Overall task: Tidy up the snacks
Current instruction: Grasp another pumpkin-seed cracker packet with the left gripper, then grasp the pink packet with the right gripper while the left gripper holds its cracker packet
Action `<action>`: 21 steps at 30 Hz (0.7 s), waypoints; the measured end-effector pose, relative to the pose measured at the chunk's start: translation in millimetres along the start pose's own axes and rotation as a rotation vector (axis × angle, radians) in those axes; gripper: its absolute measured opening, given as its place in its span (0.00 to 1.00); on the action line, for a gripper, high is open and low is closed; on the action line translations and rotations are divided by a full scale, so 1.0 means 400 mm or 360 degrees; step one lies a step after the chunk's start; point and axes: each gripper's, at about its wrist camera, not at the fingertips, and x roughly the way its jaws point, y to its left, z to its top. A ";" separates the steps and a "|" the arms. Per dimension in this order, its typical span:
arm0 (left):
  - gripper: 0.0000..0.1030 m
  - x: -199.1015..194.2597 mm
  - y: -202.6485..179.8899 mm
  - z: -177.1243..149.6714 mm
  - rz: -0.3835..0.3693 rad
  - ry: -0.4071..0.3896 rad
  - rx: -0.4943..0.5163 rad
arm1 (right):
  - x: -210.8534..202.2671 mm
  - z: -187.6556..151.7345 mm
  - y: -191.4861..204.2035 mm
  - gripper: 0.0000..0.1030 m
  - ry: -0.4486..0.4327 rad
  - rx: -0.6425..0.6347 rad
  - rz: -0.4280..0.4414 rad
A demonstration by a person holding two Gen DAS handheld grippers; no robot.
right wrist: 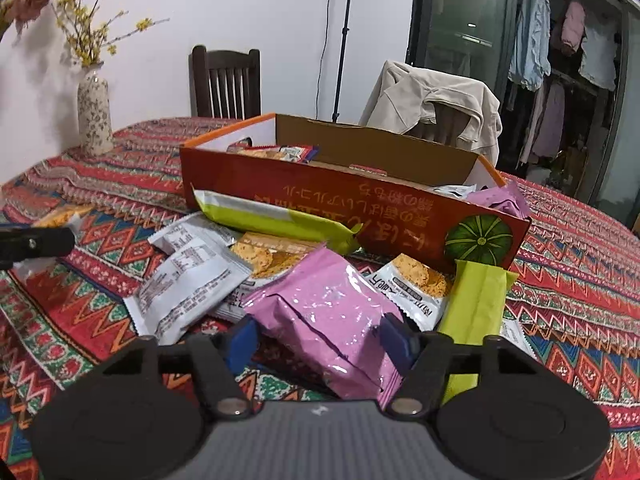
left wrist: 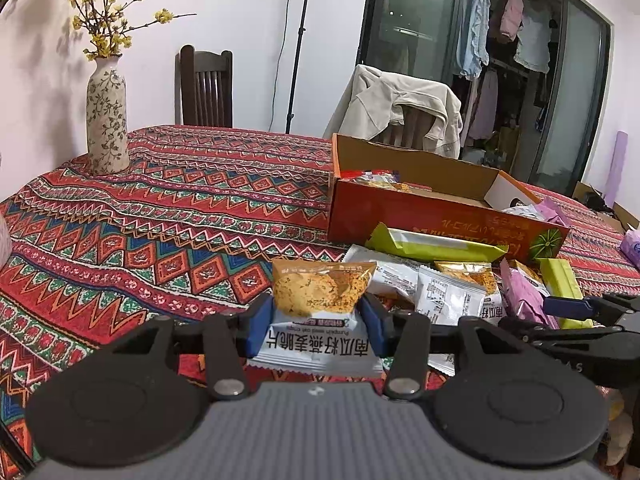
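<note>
Both tongs are gripping: left tongs (left wrist: 316,322) squeezing a white-and-orange oat-crisp packet (left wrist: 320,308), right tongs (right wrist: 320,340) seemingly clamping a glossy pink foil packet (right wrist: 328,316) (fingers flanking it).

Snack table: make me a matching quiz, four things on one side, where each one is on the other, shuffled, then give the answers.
Things:
1. oat crisp packet
2. pink packet
3. vase
4. jacket

Places:
A. draped over a chair
B. clamped in the left gripper
C. far left on the tablecloth
D. between the right gripper fingers

Pairs: 1-B, 2-D, 3-C, 4-A
</note>
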 end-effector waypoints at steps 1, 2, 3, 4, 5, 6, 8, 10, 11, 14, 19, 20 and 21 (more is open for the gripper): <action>0.48 0.001 -0.001 0.000 -0.0002 0.0001 0.0000 | -0.002 0.000 -0.005 0.59 -0.0005 0.0015 0.0008; 0.48 0.001 -0.001 0.000 -0.0004 0.0001 0.0000 | -0.005 0.000 -0.010 0.57 -0.0012 0.0030 0.0017; 0.48 0.001 -0.002 0.000 -0.0004 0.0001 0.0000 | -0.008 0.001 -0.014 0.56 -0.0019 0.0037 0.0026; 0.48 0.001 -0.002 0.000 -0.0003 0.0002 -0.0001 | -0.012 0.002 -0.019 0.54 -0.0024 0.0049 0.0040; 0.48 0.000 -0.002 0.000 -0.0002 0.0003 -0.0002 | -0.014 0.004 -0.023 0.51 -0.0030 0.0062 0.0048; 0.48 0.000 -0.001 0.000 -0.0001 0.0004 -0.0003 | -0.018 0.004 -0.027 0.49 -0.0039 0.0072 0.0057; 0.48 0.001 -0.003 0.000 0.0001 0.0005 -0.0001 | -0.030 0.005 -0.035 0.42 -0.0068 0.0098 0.0067; 0.48 0.000 -0.005 0.000 -0.0001 0.0003 0.0002 | -0.042 0.009 -0.048 0.39 -0.0093 0.0145 0.0082; 0.48 -0.001 -0.006 0.000 -0.0002 0.0001 0.0003 | -0.049 0.010 -0.056 0.36 -0.0107 0.0170 0.0090; 0.48 -0.001 -0.006 0.001 -0.0002 0.0000 0.0004 | -0.072 0.012 -0.079 0.28 -0.0161 0.0238 0.0098; 0.48 0.000 -0.003 0.002 -0.0001 0.0001 0.0000 | -0.104 0.005 -0.113 0.25 -0.0209 0.0313 0.0065; 0.48 0.000 -0.004 0.002 -0.0003 0.0001 0.0000 | -0.106 0.001 -0.117 0.25 -0.0207 0.0319 0.0047; 0.48 0.000 -0.005 0.001 -0.0004 0.0002 0.0002 | -0.106 -0.003 -0.120 0.25 -0.0202 0.0325 0.0025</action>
